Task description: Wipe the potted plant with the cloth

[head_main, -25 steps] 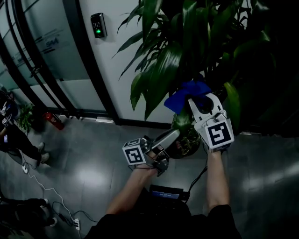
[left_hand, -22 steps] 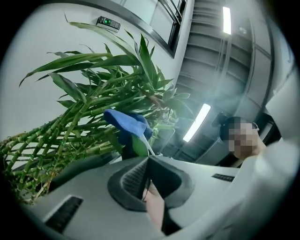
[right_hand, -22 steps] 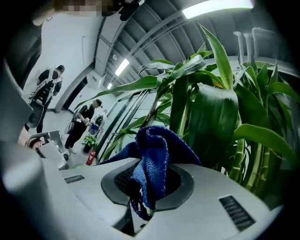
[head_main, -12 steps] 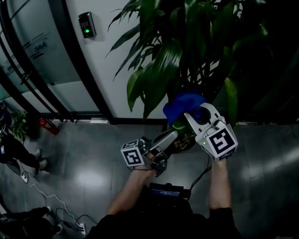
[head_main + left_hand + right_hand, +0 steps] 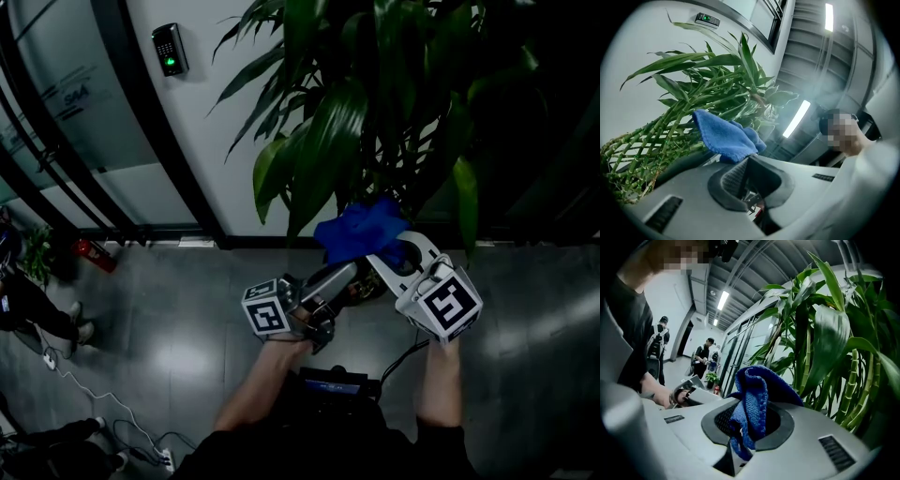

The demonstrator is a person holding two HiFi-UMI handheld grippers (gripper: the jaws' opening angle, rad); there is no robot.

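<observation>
Presently pinched: blue cloth (image 5: 757, 394), by the right gripper (image 5: 744, 425)
Left gripper (image 5: 747, 178): jaws pressed together, nothing held
Potted plant (image 5: 356, 122): cloth is raised near its lower leaves

The left forearm (image 5: 265, 386) and right forearm (image 5: 438, 380) are reaching forward side by side. The left gripper (image 5: 349, 273) is pointing far-right, jaws pressed together, empty. The right gripper (image 5: 382, 251) is angling far-left, jaws clamping the cloth (image 5: 359, 232).

A crumpled blue cloth (image 5: 361, 234) is bunched up near the glossy, green-leaved potted plant (image 5: 325, 150).
</observation>
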